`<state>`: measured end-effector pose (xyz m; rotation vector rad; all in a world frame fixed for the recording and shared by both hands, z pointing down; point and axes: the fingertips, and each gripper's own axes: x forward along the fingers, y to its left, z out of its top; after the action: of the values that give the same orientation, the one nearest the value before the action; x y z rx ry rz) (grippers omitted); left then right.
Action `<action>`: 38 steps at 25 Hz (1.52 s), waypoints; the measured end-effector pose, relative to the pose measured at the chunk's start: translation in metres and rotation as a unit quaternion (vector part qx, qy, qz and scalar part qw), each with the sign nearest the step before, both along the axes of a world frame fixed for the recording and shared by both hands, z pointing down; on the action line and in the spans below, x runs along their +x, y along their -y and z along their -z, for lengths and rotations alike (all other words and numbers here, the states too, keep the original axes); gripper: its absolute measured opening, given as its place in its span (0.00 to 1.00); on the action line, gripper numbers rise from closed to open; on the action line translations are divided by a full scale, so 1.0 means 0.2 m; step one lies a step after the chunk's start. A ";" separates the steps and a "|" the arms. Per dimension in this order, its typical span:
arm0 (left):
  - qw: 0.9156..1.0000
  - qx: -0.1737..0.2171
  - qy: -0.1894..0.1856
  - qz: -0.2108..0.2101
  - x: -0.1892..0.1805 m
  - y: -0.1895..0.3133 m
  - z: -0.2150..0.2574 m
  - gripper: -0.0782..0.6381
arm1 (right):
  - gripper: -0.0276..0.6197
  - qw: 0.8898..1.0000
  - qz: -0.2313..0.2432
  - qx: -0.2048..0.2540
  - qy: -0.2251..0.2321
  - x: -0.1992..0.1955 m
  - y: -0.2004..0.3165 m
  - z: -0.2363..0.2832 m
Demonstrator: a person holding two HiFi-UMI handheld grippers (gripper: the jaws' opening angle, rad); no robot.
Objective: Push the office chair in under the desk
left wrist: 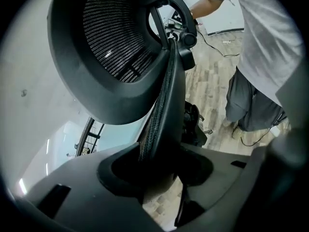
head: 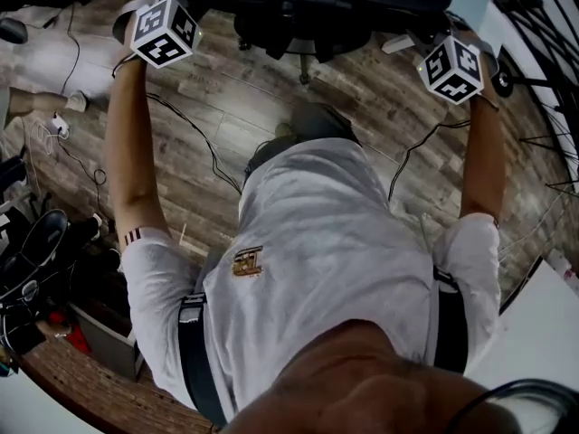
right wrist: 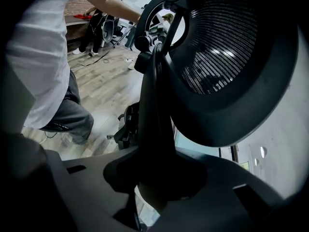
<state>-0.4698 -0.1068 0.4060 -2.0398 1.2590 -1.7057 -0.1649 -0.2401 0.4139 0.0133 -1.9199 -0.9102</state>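
The black office chair point(head: 308, 7) stands at the top of the head view, on the wood floor in front of the person. My left gripper point(head: 176, 3) is at the chair's left side and my right gripper point(head: 439, 34) at its right side. In the left gripper view the left gripper point(left wrist: 159, 173) is shut on the backrest's rim point(left wrist: 166, 105), with the mesh headrest point(left wrist: 116, 42) above. The right gripper view mirrors this: the right gripper point(right wrist: 161, 178) is shut on the backrest rim point(right wrist: 154, 110) below the headrest point(right wrist: 217, 52). No desk is clearly shown.
Cables point(head: 194, 134) trail over the wood floor by the person's feet. A black metal rack point(head: 543, 107) stands at the right, and bags and clutter point(head: 36, 260) lie at the left. A white surface point(head: 543, 324) sits at the lower right.
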 end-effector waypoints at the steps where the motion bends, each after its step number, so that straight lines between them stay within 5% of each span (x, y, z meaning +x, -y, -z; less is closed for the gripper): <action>1: 1.000 -0.002 -0.001 -0.006 -0.07 0.04 0.00 0.40 | 0.24 1.000 -0.005 -0.002 -0.003 -0.06 0.02 0.00; 23: 0.992 0.001 0.007 -0.126 -0.83 0.68 -0.03 0.41 | 0.22 0.993 -0.120 -0.009 0.001 -0.70 0.23 -0.04; 38: 0.987 -0.003 0.009 -0.161 -1.09 0.89 -0.03 0.41 | 0.22 0.987 -0.157 -0.015 -0.009 -0.95 0.34 -0.04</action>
<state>-0.6875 -0.2857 0.4113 -2.0896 0.8606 -1.5728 -0.3548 -0.3087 0.4225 0.2819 -1.8480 -0.6661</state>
